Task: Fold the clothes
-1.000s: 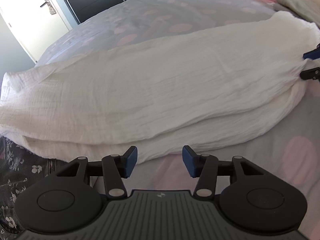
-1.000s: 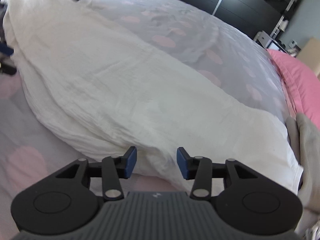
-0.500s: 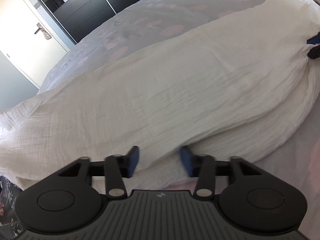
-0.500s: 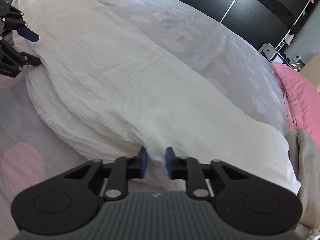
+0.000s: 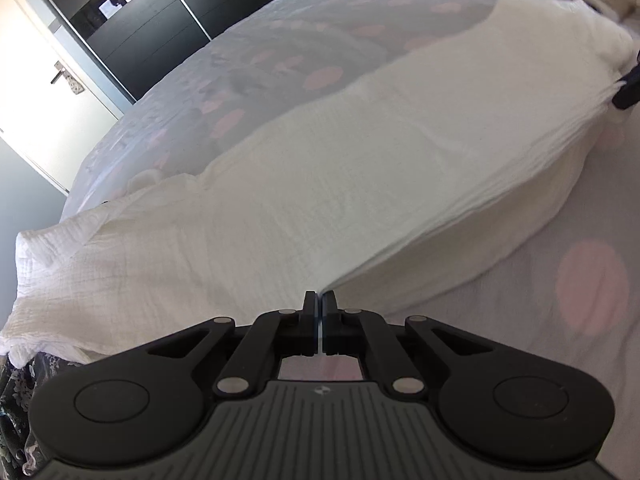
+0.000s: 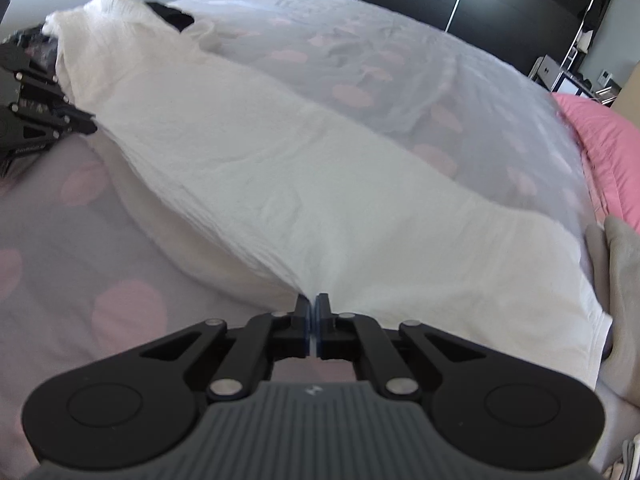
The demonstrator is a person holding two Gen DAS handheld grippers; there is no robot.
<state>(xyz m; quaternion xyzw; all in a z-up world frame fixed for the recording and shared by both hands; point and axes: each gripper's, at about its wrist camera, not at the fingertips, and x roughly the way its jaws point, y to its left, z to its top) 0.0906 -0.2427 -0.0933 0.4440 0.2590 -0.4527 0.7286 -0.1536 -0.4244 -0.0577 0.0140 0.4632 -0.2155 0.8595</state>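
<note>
1 white garment, crinkled gauze-type fabric, lies lengthwise across the bed, stretched long btwn the 2 grippers. Its near edge is lifted off the cover at both ends, so the cloth pulls into taut pleats along the front w/ a shadowed layer underneath. Far edge rests on the bed.

Left gripper: jaws clenched tight, pinching the near edge of the garment; fabric fans out from the tips. Right gripper: same, jaws clamped together on the near edge at the other end, pleats running up from the pinch. In the right wrist view the left gripper shows again as black linkage at the left border, against the garment; in the left wrist view a bit of the right gripper shows at the right border, at the bunched cloth.

Bed cover is pale lilac-grey w/ pink dots. 1 beige/grey cloth lies just beside the garment's right end, touching it. 1 pink bedding piece sits past that, toward the head end. 1 small black item shows at the garment's far left end; can't tell what it is. A dark floral fabric hangs at the bed's left edge.

Background: 1 dark wardrobe w/ glossy doors, 1 white door w/ a handle.
</note>
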